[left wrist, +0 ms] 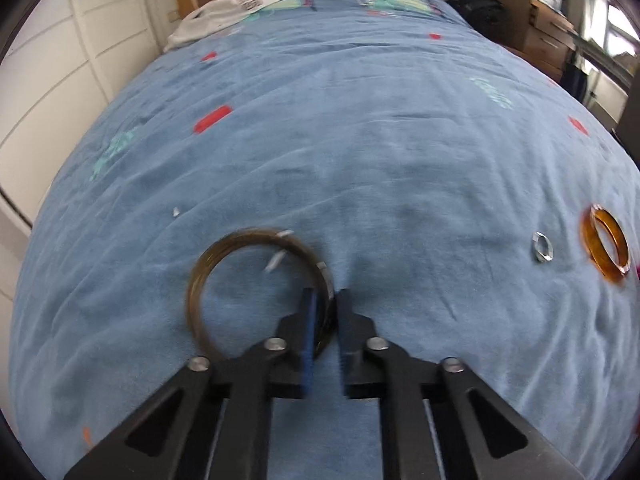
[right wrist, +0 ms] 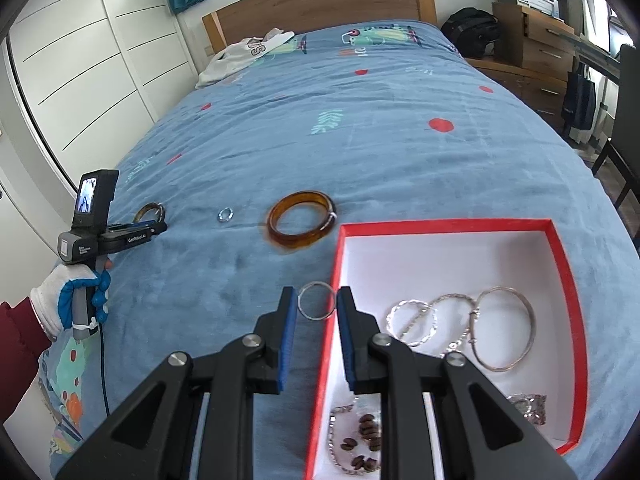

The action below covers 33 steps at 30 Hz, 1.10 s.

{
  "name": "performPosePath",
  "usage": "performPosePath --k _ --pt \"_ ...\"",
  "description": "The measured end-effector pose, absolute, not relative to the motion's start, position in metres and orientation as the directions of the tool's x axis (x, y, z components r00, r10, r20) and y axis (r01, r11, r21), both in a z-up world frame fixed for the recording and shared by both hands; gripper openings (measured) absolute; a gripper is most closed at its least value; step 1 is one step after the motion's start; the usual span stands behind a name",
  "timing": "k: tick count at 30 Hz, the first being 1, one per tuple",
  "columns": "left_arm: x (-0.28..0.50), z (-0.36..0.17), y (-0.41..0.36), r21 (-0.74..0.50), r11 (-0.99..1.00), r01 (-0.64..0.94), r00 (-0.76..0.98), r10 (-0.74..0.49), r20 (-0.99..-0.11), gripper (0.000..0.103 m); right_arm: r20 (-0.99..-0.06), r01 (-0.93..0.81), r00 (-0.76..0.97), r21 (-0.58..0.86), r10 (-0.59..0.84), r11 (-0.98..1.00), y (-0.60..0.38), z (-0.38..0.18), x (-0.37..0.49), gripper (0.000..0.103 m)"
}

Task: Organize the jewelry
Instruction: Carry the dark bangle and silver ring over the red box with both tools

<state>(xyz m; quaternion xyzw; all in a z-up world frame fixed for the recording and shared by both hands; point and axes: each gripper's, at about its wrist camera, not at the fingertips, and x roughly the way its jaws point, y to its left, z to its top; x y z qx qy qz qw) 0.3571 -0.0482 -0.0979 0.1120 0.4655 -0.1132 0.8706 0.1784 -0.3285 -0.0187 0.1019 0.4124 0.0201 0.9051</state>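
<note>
My left gripper (left wrist: 325,300) is shut on a dark olive bangle (left wrist: 208,264), pinching its right rim just above the blue bedspread; it also shows in the right wrist view (right wrist: 149,211). My right gripper (right wrist: 317,304) is shut on a thin silver ring (right wrist: 317,306), held upright between its blue pads at the left rim of the red-edged white box (right wrist: 560,264). An amber bangle (right wrist: 301,224) and a small silver ring (right wrist: 225,214) lie on the bedspread between the grippers; both also show in the left wrist view, the amber bangle (left wrist: 606,246) and the ring (left wrist: 542,247).
The box holds silver bangles (right wrist: 504,328), a silver chain (right wrist: 416,320), a brown-bead bracelet (right wrist: 360,444) and a sparkly piece (right wrist: 530,408). White clothing (right wrist: 244,56) lies by the wooden headboard. Wardrobe doors stand left, a wooden dresser (right wrist: 532,36) and backpack right.
</note>
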Motion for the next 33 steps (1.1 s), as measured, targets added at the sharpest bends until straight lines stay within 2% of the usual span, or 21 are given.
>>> performPosePath --k 4,11,21,33 --pt "0.340 -0.088 -0.056 0.061 0.939 0.339 0.545 -0.143 -0.826 0.008 -0.742 0.062 0.661 0.200 0.110 0.978 -0.335 -0.016 0.171 0.019" --pt "0.297 -0.040 -0.078 -0.049 0.913 0.405 0.569 -0.294 -0.768 0.008 -0.734 0.080 0.673 0.191 0.089 0.978 -0.347 -0.004 0.154 0.019" --pt "0.229 0.030 -0.153 -0.151 0.805 0.574 0.540 -0.511 -0.669 0.008 -0.731 0.131 0.682 0.171 0.037 0.976 -0.382 0.009 0.120 0.019" --pt "0.186 0.021 -0.253 -0.172 0.704 0.689 0.431 -0.588 -0.684 0.008 -0.762 0.142 0.648 0.148 0.021 0.979 -0.431 -0.005 0.108 0.019"
